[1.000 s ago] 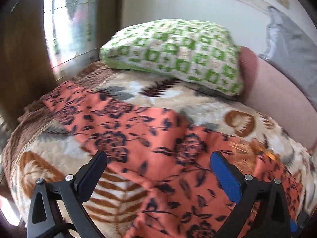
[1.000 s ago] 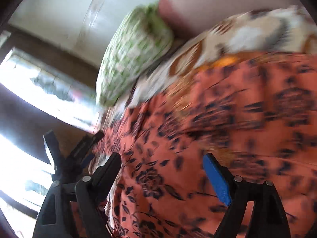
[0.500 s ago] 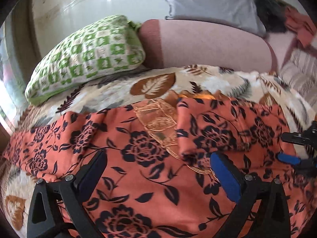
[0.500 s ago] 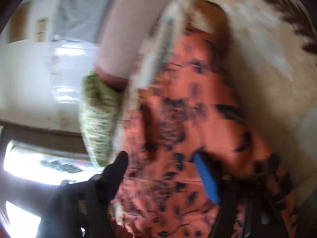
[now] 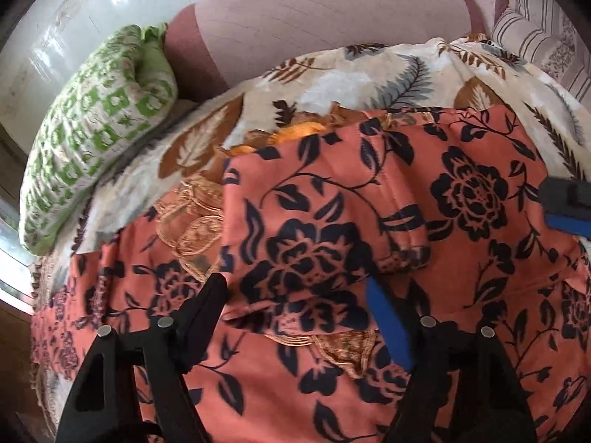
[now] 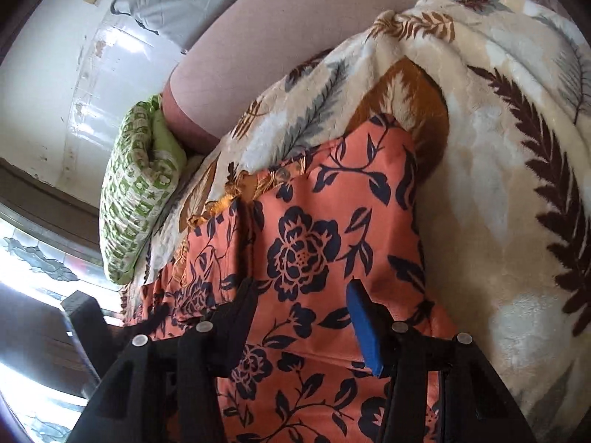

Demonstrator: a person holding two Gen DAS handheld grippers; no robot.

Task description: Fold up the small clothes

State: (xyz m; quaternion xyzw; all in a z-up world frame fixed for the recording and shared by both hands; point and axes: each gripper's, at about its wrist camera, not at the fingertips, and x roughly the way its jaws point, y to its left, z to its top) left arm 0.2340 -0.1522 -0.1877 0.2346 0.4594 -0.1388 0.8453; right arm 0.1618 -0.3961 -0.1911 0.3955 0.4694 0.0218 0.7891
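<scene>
An orange garment with black flowers (image 5: 461, 192) lies spread on the leaf-print blanket (image 5: 369, 70), one flap folded over its middle and a gold-trimmed neckline (image 5: 195, 229) showing at the left. My left gripper (image 5: 295, 291) hangs low over the flap's near edge. Its jaws are closing with the fold between them, and the pads are not pressing on it. In the right wrist view, my right gripper (image 6: 301, 295) stands over the garment (image 6: 306, 251) near its right edge. Its jaws are closing too, and flat cloth lies between them unpinched. The right gripper's tips (image 5: 565, 206) show at the left wrist view's right edge.
A green-and-white checked pillow (image 5: 92, 136) rests at the far left of the bed. A pink bolster (image 5: 314, 18) runs along the back, with a striped cushion (image 5: 535, 40) at the far right. A bright window (image 6: 33, 265) lies to the left.
Both grippers have swung over the garment and come down closer to it. The left one rolled and moved right toward the folded flap. Both pairs of jaws have narrowed.
</scene>
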